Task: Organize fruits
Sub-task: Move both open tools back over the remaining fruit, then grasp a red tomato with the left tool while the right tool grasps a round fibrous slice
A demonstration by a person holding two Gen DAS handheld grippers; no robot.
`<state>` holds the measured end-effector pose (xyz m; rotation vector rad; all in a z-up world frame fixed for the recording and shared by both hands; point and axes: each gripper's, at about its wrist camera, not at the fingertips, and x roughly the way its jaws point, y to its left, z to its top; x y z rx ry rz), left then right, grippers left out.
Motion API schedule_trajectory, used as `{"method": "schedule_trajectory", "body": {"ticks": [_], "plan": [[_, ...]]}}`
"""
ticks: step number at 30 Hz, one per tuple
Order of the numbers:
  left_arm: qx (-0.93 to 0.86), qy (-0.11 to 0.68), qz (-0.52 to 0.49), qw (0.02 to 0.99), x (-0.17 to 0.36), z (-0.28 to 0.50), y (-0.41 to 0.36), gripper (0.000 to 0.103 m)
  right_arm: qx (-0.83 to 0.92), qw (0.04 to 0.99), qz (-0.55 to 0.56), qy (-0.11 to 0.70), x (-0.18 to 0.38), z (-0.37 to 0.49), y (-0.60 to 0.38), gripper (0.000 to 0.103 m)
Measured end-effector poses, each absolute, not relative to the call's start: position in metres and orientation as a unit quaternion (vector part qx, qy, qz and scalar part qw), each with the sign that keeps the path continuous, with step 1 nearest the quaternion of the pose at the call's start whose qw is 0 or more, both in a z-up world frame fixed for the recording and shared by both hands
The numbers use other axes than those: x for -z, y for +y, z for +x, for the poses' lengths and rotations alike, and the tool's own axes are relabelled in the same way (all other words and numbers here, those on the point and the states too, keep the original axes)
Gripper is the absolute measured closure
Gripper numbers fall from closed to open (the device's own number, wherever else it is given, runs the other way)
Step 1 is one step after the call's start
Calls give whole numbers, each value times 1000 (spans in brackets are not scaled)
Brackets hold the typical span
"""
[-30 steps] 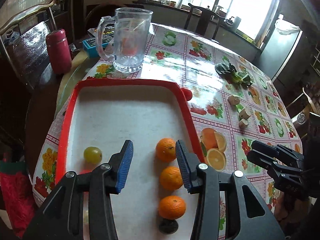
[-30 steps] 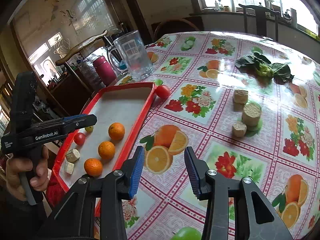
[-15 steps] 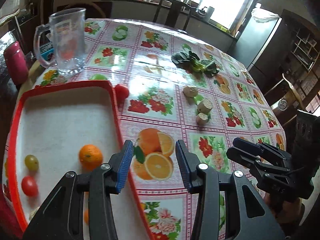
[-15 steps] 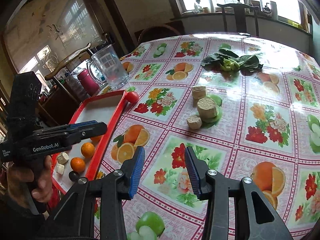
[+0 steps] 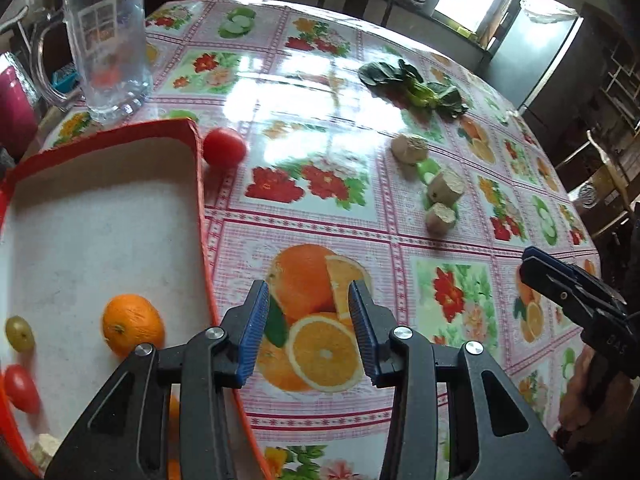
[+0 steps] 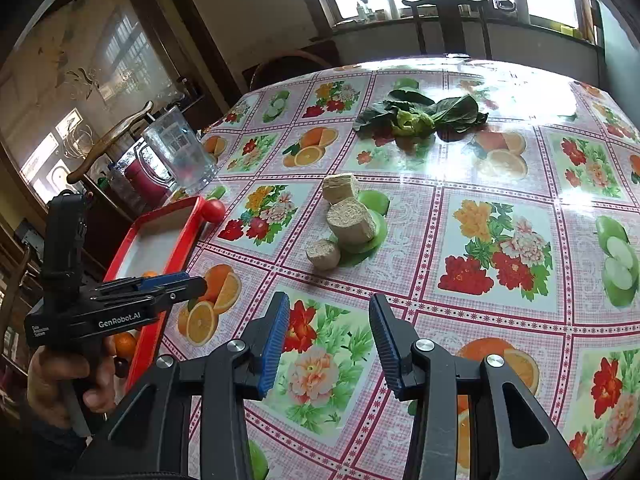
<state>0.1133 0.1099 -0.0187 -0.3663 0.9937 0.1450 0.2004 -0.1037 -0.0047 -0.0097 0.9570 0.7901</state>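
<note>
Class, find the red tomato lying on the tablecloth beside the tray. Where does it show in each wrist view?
Left wrist view: tomato upper left of centre, by the red tray's far corner.
Right wrist view: tomato middle left, by the same corner.
Shared landmark: glass mug behind it.

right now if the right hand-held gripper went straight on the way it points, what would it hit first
Probably just the tablecloth: nothing sits between the right hand-held gripper fingers. The beige cut chunks lie further along that line, though depth is hard to judge in this view.
</note>
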Motion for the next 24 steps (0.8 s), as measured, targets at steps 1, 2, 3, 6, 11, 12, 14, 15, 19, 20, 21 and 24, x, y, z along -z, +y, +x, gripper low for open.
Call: {"method": "schedule_trajectory", "body": {"ticks": [1, 2, 3, 6, 11, 12, 14, 15, 19, 20, 21, 24], "plan": [[-71, 475, -179, 859, 20, 114, 115, 65, -371, 813, -6, 449, 6, 203, -102, 59], [-73, 476, -184, 857, 21, 115, 121, 65, -370, 813, -8, 449, 8, 205, -100, 59], [-77, 478, -187, 855, 21, 117, 127, 65, -368, 814, -11, 448, 9, 208, -97, 59], [-93, 478, -187, 854, 20, 127, 137, 63, -364, 816, -22, 450, 15, 220, -89, 59], [-118, 480, -180, 850, 23, 151, 150, 59, -349, 820, -30, 453, 25, 247, -75, 59], [-123, 479, -180, 850, 24, 157, 153, 59, -348, 819, -30, 455, 26, 251, -72, 59], [-137, 480, -175, 849, 24, 166, 156, 59, -344, 820, -31, 457, 30, 260, -66, 59], [-143, 481, -172, 848, 24, 171, 157, 57, -342, 820, -31, 458, 32, 265, -63, 58], [-169, 486, -148, 844, 28, 190, 158, 53, -348, 819, -21, 456, 35, 278, -53, 49], [-172, 488, -141, 844, 29, 194, 157, 50, -349, 818, -19, 457, 36, 279, -50, 49], [-171, 490, -138, 844, 31, 198, 157, 50, -350, 816, -19, 459, 36, 280, -48, 49], [-168, 490, -131, 845, 33, 206, 158, 50, -361, 811, -13, 461, 37, 280, -44, 49]]}}
